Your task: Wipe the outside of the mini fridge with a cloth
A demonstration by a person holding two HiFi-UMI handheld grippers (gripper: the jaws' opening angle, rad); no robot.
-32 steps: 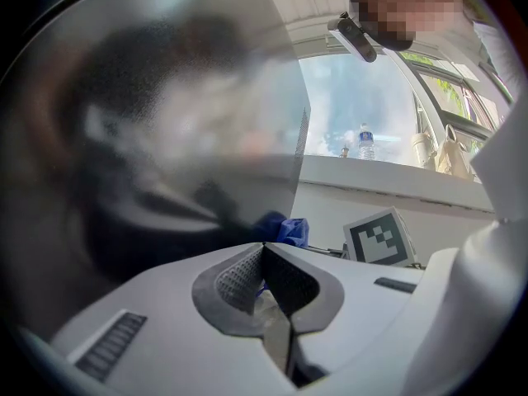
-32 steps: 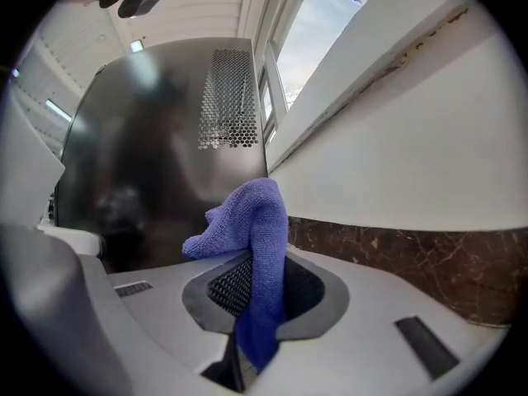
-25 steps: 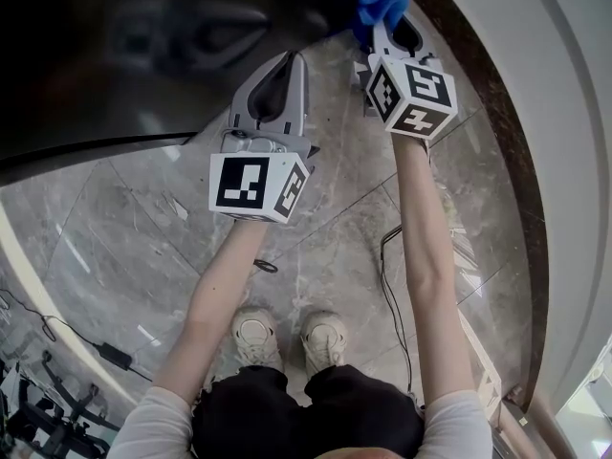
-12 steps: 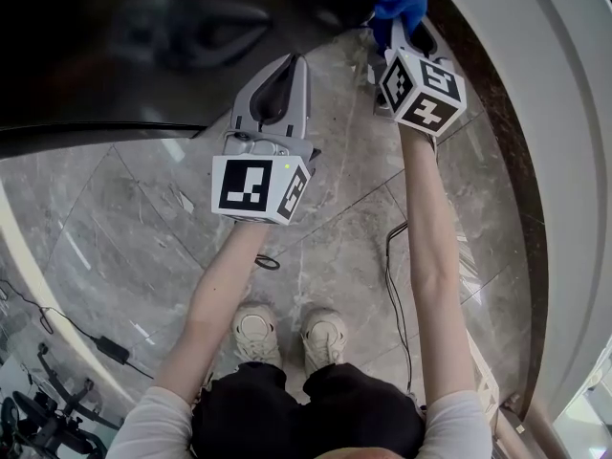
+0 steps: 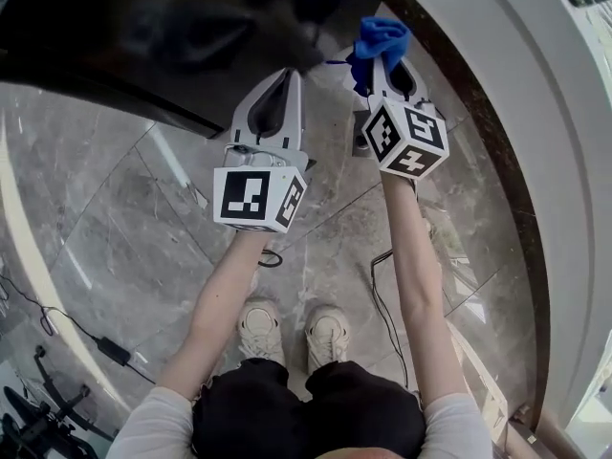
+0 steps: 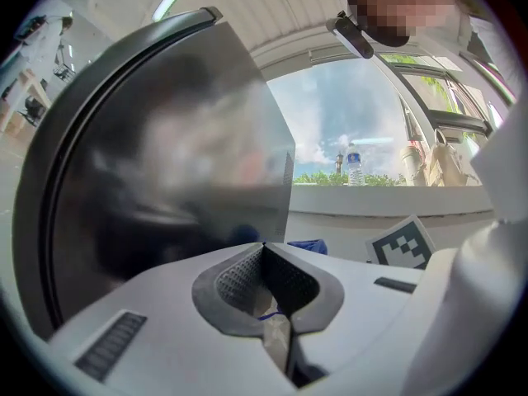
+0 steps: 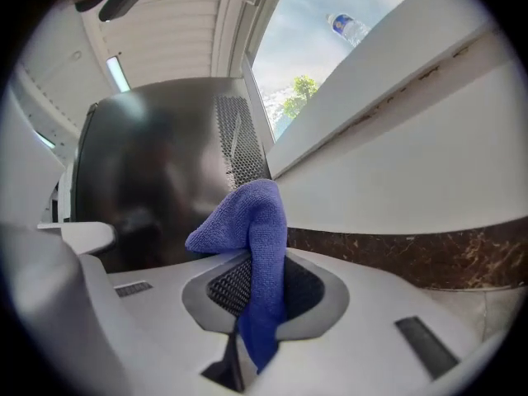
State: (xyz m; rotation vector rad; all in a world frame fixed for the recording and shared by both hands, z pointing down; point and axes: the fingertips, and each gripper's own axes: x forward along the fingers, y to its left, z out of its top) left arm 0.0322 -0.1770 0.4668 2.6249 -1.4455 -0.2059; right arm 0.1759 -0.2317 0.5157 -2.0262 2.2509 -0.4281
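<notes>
while the right gripper (image 7: 256, 266) clamps the blue cloth (image 7: 252, 217) between its jaws — the folded end standing up close to the dark mini fridge (image 6: 165, 155), beside the white wall (image 7: 396, 163) — the left gripper (image 6: 264, 250) is closed on nothing, tips near the fridge's edge.

On my feed the mini fridge (image 5: 143, 27) looks dark and highly glossy, mirroring blurred shapes like polished metal. A strip at its back edge is perforated mesh (image 7: 239, 143). The cloth (image 7: 260, 221) is blue, soft and finely napped, fully matt. The left gripper (image 6: 265, 248) and right gripper (image 5: 386, 65) have smooth, matt, pale-grey plastic shells, and their dark pads (image 6: 239, 280) are dimpled like rubber. The floor (image 5: 115, 256) is shiny grey veined stone, and the skirting (image 7: 396, 258) is brown speckled stone
</notes>
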